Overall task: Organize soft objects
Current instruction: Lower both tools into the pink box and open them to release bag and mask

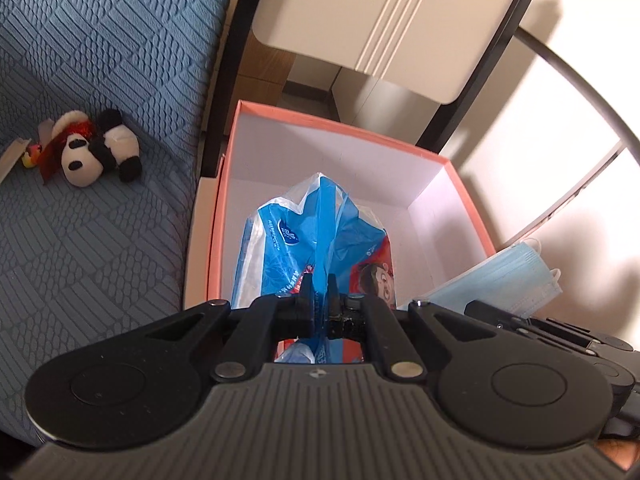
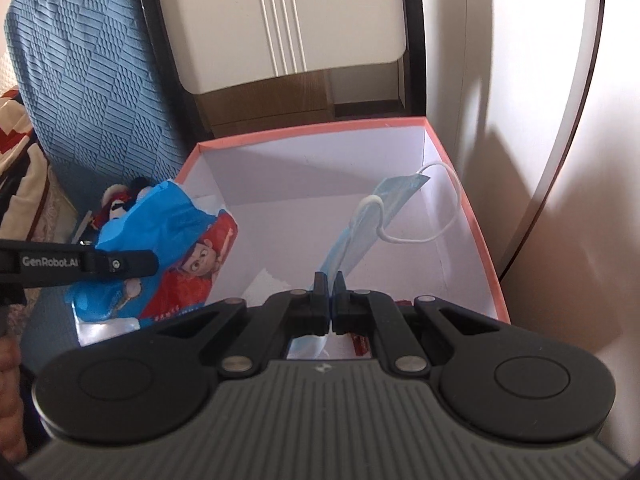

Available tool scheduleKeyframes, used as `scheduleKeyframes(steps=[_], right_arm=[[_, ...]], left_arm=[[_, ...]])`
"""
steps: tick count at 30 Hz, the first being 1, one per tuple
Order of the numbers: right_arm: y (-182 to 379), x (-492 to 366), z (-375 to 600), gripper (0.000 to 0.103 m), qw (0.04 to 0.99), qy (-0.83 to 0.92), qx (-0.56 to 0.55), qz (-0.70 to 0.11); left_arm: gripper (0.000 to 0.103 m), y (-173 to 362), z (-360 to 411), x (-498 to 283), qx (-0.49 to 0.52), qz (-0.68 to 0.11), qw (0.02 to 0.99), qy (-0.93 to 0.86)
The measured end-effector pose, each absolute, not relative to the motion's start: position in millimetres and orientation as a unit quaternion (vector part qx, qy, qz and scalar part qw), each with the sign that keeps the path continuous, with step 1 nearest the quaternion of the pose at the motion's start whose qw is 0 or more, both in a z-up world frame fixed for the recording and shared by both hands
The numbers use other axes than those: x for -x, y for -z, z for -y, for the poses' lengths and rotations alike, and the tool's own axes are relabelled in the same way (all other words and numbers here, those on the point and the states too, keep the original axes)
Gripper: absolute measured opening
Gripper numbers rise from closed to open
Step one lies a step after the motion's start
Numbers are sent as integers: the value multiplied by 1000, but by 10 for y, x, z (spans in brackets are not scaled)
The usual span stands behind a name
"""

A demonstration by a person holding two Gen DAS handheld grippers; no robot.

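the blue tissue pack [image 1: 316,248] hangs from the left gripper [image 1: 319,284], whose fingers are pinched tight on the plastic wrap at its top; the pack sits directly ahead of and below those fingers, over the near left part of the open pink box [image 1: 468,216]. the blue face mask [image 2: 360,224] is clamped in the right gripper [image 2: 329,280], jaws nearly closed on its lower edge, the mask stretching away from the fingertips over the box's white inside, its white ear loop [image 2: 440,216] dangling to the right. from the right wrist view the tissue pack and the left gripper lie off to the left at the box's left rim. further left of the left gripper, a panda plush [image 1: 96,148] lies on the blue textured cover [image 1: 100,260]. beyond the box stands a white cabinet [image 2: 288,16].
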State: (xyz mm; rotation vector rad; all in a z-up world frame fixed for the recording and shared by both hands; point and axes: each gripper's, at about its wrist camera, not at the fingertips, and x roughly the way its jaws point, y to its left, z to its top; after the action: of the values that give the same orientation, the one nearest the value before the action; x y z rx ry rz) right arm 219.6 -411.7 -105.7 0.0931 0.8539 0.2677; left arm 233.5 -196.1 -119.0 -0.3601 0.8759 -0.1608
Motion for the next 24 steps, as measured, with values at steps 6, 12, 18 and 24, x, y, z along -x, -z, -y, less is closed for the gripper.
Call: scheduleKeyframes(steps=[6, 12, 18, 24], right_arm=[[1249, -2225, 4182, 5, 889, -125, -56, -437], [1274, -2236, 4219, 6, 887, -122, -66, -440], [1221, -2238, 4252, 7, 891, -117, -72, -433], [1052, -2215, 4311, 70, 904, -91, -70, -411]], left_arm=[[5, 1327, 2090, -2395, 162, -438, 881, 80], [5, 1365, 2155, -2407, 158, -445, 877, 87], [16, 1313, 2169, -2398, 157, -445, 877, 95], [44, 1161, 2092, -2344, 165, -435, 879, 99]])
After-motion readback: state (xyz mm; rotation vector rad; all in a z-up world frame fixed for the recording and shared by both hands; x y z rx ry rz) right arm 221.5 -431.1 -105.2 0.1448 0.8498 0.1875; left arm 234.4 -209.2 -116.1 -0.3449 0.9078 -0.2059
